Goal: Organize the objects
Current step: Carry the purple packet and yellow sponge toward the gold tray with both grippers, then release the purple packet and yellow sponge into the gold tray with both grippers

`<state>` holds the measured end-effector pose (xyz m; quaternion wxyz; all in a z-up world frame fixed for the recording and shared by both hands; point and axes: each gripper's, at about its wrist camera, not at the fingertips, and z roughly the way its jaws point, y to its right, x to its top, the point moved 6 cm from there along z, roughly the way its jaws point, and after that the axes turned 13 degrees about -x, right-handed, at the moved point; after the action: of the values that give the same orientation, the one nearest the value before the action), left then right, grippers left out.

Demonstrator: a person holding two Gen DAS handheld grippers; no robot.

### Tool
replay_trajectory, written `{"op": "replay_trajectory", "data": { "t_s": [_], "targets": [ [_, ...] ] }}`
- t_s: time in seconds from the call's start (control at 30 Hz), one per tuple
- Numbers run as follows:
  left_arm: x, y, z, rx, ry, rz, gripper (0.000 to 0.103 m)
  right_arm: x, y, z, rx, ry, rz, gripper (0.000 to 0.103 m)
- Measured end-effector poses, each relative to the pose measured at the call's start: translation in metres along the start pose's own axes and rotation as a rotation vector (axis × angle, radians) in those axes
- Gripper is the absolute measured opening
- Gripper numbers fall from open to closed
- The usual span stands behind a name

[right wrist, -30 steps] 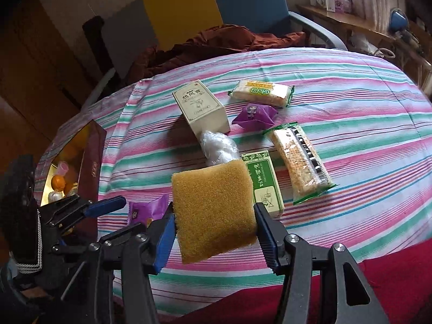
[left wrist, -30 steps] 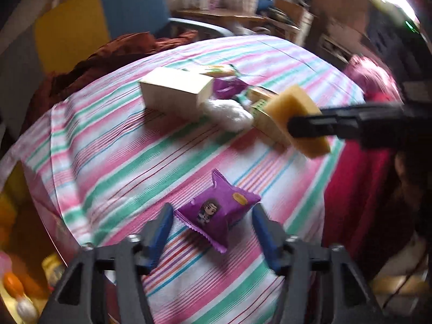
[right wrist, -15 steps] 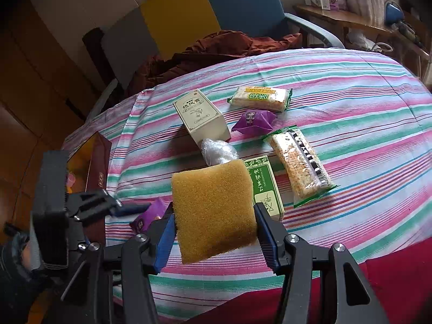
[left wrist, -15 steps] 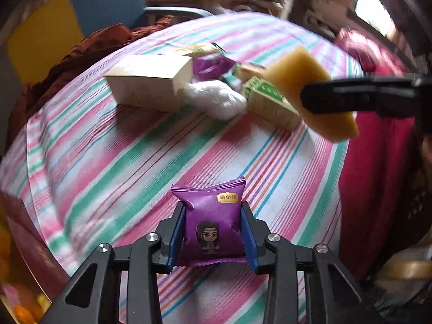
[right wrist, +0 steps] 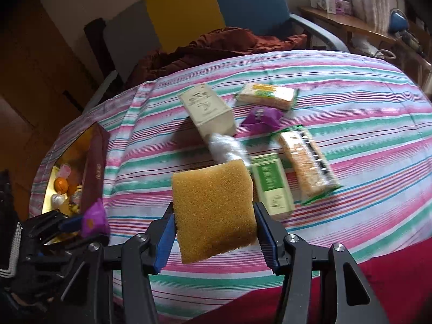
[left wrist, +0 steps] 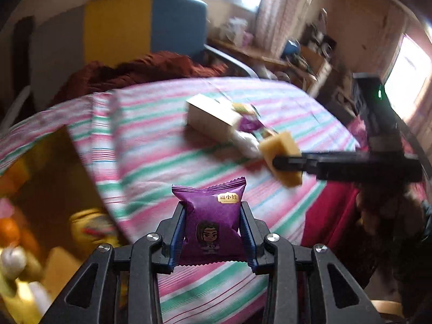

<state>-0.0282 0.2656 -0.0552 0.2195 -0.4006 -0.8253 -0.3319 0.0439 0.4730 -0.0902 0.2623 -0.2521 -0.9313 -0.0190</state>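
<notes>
Striped tablecloth; left gripper clamps purple "疆小娃" packet; right gripper clamps sponge.

A puffy purple foil snack packet printed with a cartoon face stands upright, pinched at both sides above the striped tabletop. A porous yellow-brown sponge block is likewise held aloft, slightly tilted.
</notes>
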Motion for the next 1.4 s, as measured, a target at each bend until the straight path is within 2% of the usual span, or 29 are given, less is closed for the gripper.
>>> {"op": "replay_trajectory", "data": {
  "t_s": [0.1,0.3,0.57,0.73,0.83,0.87,0.97,1.07,1.1,1.3,1.4],
  "targets": [
    [0.002,-0.029,-0.035,0.060,0.070,-0.053,0.037,0.004,-0.032,-0.004,0.035,0.012,-0.047,0.056],
    [-0.006,-0.103,-0.100,0.196,0.173,-0.183,0.037,0.015,-0.121,-0.017,0.127,0.044,-0.191,0.056],
    [-0.025,-0.189,-0.150,0.328,0.231,-0.329,0.038,0.009,-0.239,-0.030,0.253,0.051,-0.376,0.056],
    [-0.036,-0.233,-0.160,0.381,0.220,-0.384,0.039,-0.011,-0.313,-0.044,0.355,0.056,-0.515,0.056],
    [-0.043,-0.252,-0.162,0.384,0.214,-0.433,0.051,-0.031,-0.351,-0.043,0.391,0.047,-0.600,0.056],
    [-0.047,-0.257,-0.163,0.384,0.210,-0.452,0.052,-0.039,-0.362,-0.040,0.401,0.037,-0.624,0.057],
    [-0.059,-0.271,-0.167,0.390,0.217,-0.517,0.053,-0.061,-0.388,-0.029,0.444,-0.014,-0.670,0.059],
    [-0.071,-0.271,-0.177,0.411,0.247,-0.540,0.053,-0.080,-0.403,-0.017,0.454,-0.060,-0.699,0.070],
    [-0.074,-0.270,-0.181,0.419,0.258,-0.541,0.053,-0.084,-0.405,-0.012,0.456,-0.076,-0.700,0.070],
    [-0.092,-0.254,-0.200,0.480,0.309,-0.548,0.053,-0.089,-0.396,-0.006,0.460,-0.102,-0.674,0.078],
    [-0.098,-0.241,-0.202,0.499,0.325,-0.543,0.053,-0.085,-0.386,-0.010,0.446,-0.084,-0.644,0.087]
  ]
}}
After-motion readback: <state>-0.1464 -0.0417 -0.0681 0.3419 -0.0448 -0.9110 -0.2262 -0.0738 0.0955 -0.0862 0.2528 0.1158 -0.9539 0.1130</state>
